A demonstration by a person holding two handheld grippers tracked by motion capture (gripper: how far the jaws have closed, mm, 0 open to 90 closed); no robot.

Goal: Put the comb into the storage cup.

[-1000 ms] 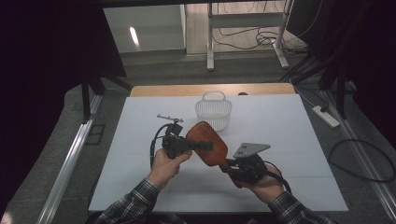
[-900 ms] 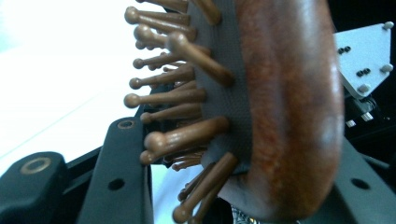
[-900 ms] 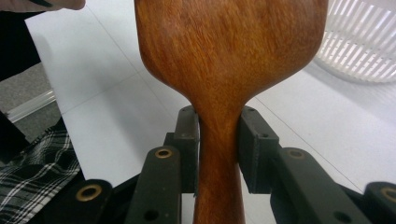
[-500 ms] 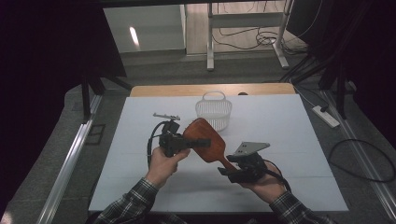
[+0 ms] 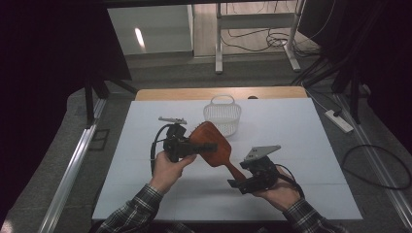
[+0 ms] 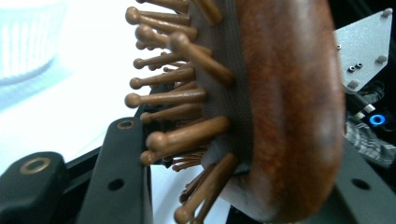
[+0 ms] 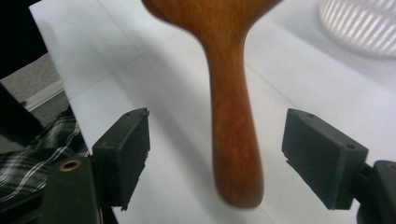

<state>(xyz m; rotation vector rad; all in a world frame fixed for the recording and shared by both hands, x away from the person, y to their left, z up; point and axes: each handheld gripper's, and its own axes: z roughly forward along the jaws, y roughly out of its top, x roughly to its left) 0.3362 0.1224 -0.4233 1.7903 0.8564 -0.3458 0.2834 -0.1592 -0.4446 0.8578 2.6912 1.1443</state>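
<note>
Hairbrush, reddish-brown wood, oval paddle head with wooden ball-tipped bristles [image 5: 210, 144], is held clear above the white tabletop [image 5: 301, 126], head toward the left hand and handle slanting down toward the right hand. Left tool [image 5: 192, 147] is pressed together on the brush head: in the left gripper view one black jaw bears against the bristle side [image 6: 182, 98] and the other lies behind the smooth back, so the whole weight of the brush rests with this tool. Right tool [image 5: 237, 184] stands spread; its jaws have just been opening, and in the right gripper view the handle [image 7: 233, 135] runs between the two pads with clear gaps on both sides, touching neither. Judgement: the step in hand is a handover from right to left, with the release on the right side effectively made. The next move calls for the right tool to draw back along the line of the handle without knocking its rounded end, while the left tool keeps its pinch firm, since bristles give an uneven seat and the brush could pivot. A white plastic slatted basket with a loop handle [image 5: 222, 114] stands on the tabletop just beyond the brush head and is a likely destination.
</note>
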